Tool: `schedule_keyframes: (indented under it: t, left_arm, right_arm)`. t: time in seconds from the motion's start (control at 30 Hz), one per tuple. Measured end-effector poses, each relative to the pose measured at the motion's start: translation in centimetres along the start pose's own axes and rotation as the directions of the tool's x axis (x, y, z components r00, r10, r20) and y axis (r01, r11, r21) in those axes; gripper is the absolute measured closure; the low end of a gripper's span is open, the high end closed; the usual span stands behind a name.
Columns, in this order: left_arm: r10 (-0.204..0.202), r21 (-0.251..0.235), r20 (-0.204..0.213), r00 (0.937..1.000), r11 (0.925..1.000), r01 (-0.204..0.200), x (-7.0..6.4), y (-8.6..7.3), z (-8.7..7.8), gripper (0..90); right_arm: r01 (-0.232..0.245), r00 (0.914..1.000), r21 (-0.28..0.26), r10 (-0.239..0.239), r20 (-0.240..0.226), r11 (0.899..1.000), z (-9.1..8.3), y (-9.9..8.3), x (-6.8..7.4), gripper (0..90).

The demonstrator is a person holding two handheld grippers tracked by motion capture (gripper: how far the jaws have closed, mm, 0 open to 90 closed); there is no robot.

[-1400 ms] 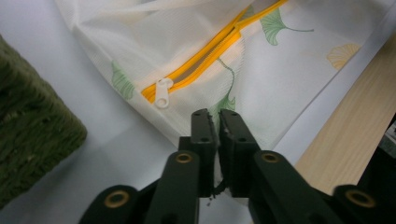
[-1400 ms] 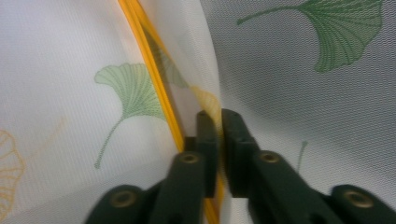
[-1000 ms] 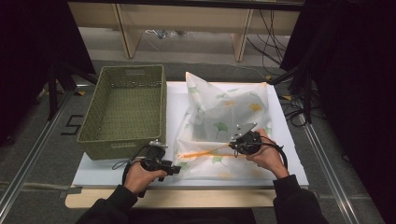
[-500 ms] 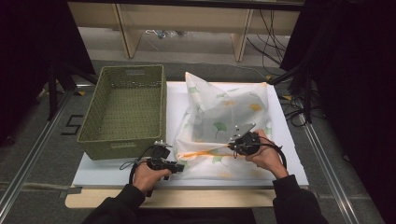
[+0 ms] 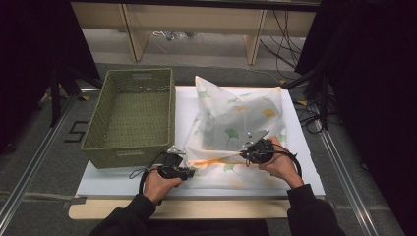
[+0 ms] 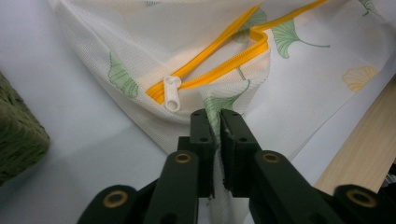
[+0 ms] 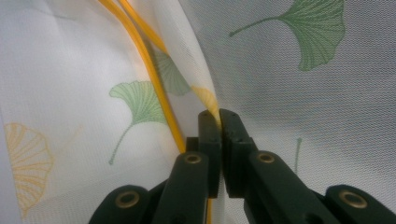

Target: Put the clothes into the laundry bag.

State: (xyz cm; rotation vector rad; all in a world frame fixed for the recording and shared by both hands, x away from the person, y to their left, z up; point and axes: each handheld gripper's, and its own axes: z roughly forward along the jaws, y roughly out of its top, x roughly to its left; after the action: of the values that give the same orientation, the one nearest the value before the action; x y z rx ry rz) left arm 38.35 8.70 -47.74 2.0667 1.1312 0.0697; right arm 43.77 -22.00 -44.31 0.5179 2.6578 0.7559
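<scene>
A white mesh laundry bag point(image 5: 236, 118) printed with green and orange ginkgo leaves lies on the white board, its far part puffed up. An orange zipper point(image 5: 211, 161) runs along its near edge, with a white pull point(image 6: 172, 92) near the left end. My left gripper point(image 5: 189, 172) is shut on a fold of the bag's fabric point(image 6: 215, 122) just below the zipper end. My right gripper point(image 5: 244, 155) is shut on the bag's fabric point(image 7: 215, 116) beside the orange zipper point(image 7: 154, 79), holding it lifted.
A green woven basket point(image 5: 133, 118) stands empty at the left of the white board point(image 5: 187, 98), close to my left gripper. The wooden table edge point(image 5: 177, 209) runs along the front. Cables and dark stands lie beyond the right side.
My left gripper has moved right from the board's front toward the bag and closed on its corner fabric. The right gripper has stayed in place on the bag.
</scene>
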Motion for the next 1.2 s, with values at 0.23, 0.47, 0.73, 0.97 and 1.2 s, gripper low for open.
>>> schedule_keyframes:
  t: [0.23, 0.47, 0.73, 0.97, 1.2]
  left_arm:
    - [0.105, 0.005, -0.037, 0.9938, 0.9945, -0.104, -0.9, -0.3, -0.8, 87.8]
    - [0.161, 0.003, -0.048, 0.9858, 0.9869, -0.161, -1.9, -0.4, -1.5, 88.0]
    - [0.152, -0.005, -0.045, 0.9874, 0.9883, -0.152, -2.0, -0.3, -1.8, 87.8]
    - [0.156, -0.005, -0.030, 0.9873, 0.9877, -0.156, -2.1, -0.2, -2.0, 87.5]
    - [0.159, -0.004, -0.021, 0.9870, 0.9872, -0.159, -2.0, -0.3, -1.9, 86.5]
  right_arm:
    - [-0.018, 0.9998, 0.012, 0.018, -0.007, 1.000, 0.2, -0.3, 0.0, 80.5]
    - [-0.049, 0.9988, -0.044, 0.049, -0.010, 0.998, 0.1, 0.4, 0.5, 64.2]
    - [-0.010, 0.9999, -0.050, 0.010, 0.002, 0.999, 1.9, 1.7, 1.2, 61.7]
    - [0.108, 0.9931, -0.088, -0.111, -0.036, 0.990, 3.8, 4.4, 2.2, 63.4]
    - [0.174, 0.9814, -0.055, -0.178, -0.074, 0.983, 5.5, 5.8, 3.2, 85.3]
